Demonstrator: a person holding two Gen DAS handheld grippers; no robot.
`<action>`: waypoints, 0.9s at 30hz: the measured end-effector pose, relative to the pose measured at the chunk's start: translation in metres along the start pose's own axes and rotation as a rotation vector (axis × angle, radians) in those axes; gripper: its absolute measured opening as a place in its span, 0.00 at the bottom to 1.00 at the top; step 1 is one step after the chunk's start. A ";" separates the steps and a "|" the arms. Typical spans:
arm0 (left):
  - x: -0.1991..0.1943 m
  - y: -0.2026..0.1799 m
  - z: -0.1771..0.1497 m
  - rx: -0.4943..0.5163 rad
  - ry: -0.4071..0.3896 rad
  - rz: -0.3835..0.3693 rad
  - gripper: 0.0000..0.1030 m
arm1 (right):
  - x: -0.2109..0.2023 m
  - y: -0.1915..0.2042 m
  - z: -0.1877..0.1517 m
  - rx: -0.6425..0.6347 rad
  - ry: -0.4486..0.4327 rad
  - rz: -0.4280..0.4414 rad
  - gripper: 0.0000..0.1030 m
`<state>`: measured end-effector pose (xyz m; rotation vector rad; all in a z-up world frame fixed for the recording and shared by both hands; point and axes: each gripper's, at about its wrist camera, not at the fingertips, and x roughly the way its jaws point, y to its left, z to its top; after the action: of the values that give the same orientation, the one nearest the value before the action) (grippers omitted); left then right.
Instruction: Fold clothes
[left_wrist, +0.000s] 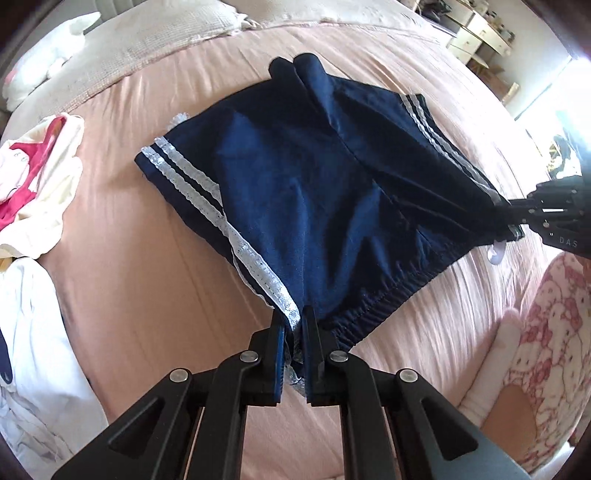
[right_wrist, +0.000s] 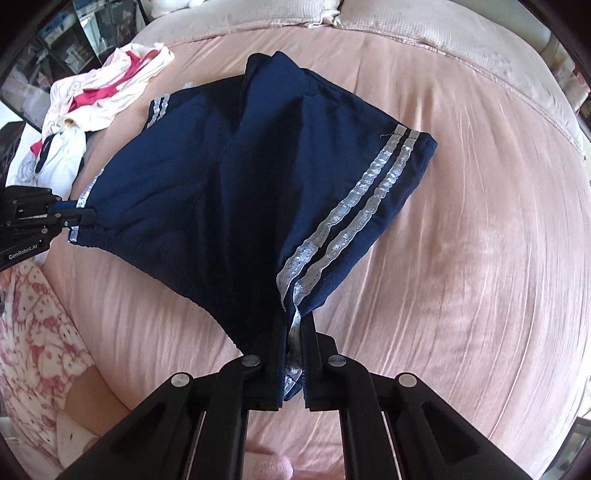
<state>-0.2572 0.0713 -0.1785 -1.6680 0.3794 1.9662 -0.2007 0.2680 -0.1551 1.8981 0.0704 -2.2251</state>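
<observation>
both the left gripper (left_wrist: 294, 325) and right gripper (right_wrist: 295, 325) are clamped tight on the navy shorts' (left_wrist: 314, 177) waistband corners.

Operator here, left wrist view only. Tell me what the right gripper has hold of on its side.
Observer: The right gripper is shut on the navy shorts at the waistband corner, on the striped side seam.
Operator: Report what lies beyond the shorts on that side.
Observer: Only bare pink bedspread.
Operator: Check the far leg hem.
Observer: It rests on the bed, its two silver stripes facing up.
</observation>
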 end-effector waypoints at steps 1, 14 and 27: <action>0.005 -0.002 -0.005 0.017 0.033 -0.017 0.07 | 0.003 0.003 -0.001 0.007 0.022 0.010 0.06; -0.044 0.082 -0.010 -0.058 0.001 -0.148 0.64 | -0.055 -0.009 0.045 0.014 -0.251 -0.176 0.49; 0.007 0.095 0.076 -0.121 -0.119 0.007 0.54 | 0.053 0.004 0.059 0.061 -0.092 -0.262 0.48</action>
<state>-0.3737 0.0348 -0.1815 -1.6144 0.2266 2.1185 -0.2652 0.2467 -0.1966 1.9102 0.2522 -2.5081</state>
